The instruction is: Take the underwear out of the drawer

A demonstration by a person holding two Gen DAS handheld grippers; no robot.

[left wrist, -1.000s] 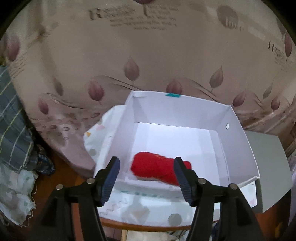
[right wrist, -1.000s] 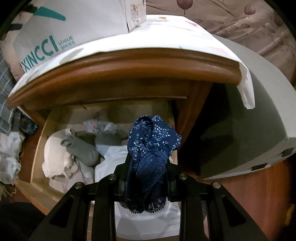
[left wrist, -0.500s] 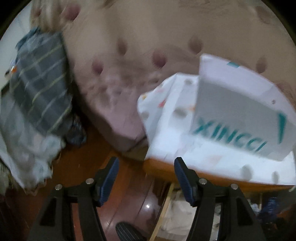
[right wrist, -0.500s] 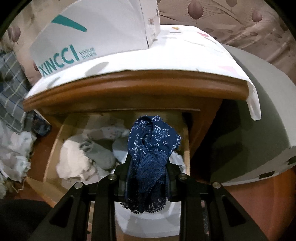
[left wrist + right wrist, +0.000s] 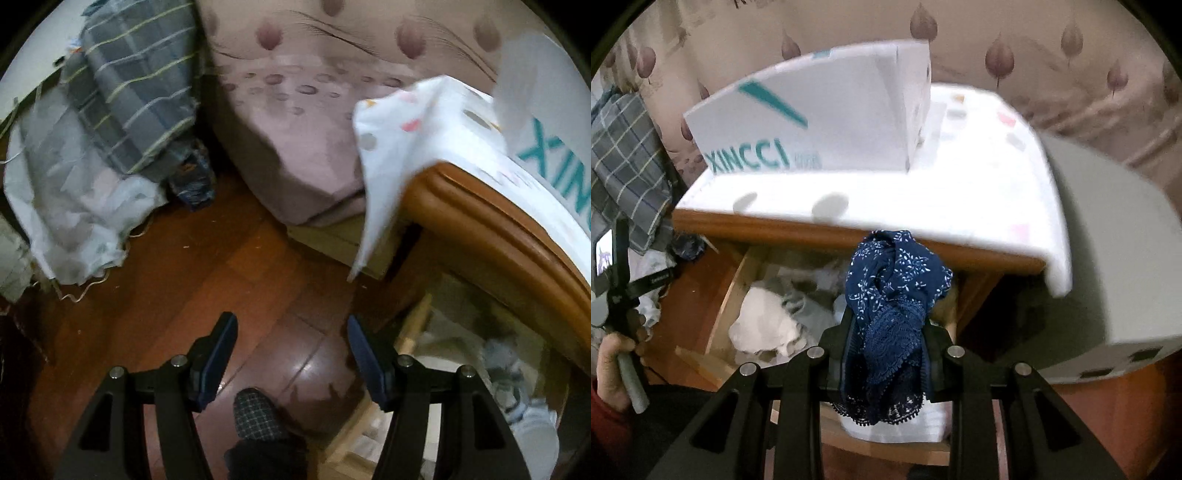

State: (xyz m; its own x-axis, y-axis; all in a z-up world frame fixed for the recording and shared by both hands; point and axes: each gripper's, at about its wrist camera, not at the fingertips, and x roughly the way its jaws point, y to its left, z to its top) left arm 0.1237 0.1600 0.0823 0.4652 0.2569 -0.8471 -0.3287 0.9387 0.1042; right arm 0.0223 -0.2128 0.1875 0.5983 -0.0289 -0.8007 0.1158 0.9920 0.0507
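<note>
In the right wrist view my right gripper point(image 5: 888, 332) is shut on navy blue floral underwear point(image 5: 894, 291) with a lace hem, held above the open wooden drawer point(image 5: 731, 291). White and grey garments point(image 5: 768, 328) lie in that drawer. In the left wrist view my left gripper point(image 5: 290, 343) is open and empty, pointing down at the wooden floor point(image 5: 184, 280) left of the drawer point(image 5: 413, 325). A hand point(image 5: 613, 369) holding the left gripper's handle shows at the left edge of the right wrist view.
A white XINCCI shoe box point(image 5: 820, 125) stands on the cloth-covered nightstand top point(image 5: 960, 206). A grey lid point(image 5: 1115, 258) lies to the right. A bed with leaf-print cover point(image 5: 314, 129), a plaid garment point(image 5: 136, 92) and a slippered foot point(image 5: 255, 413) are in view.
My left gripper came down from over the shoe box with its red item to the floor beside the drawer. My right gripper rose with the navy underwear, bringing the box front into view.
</note>
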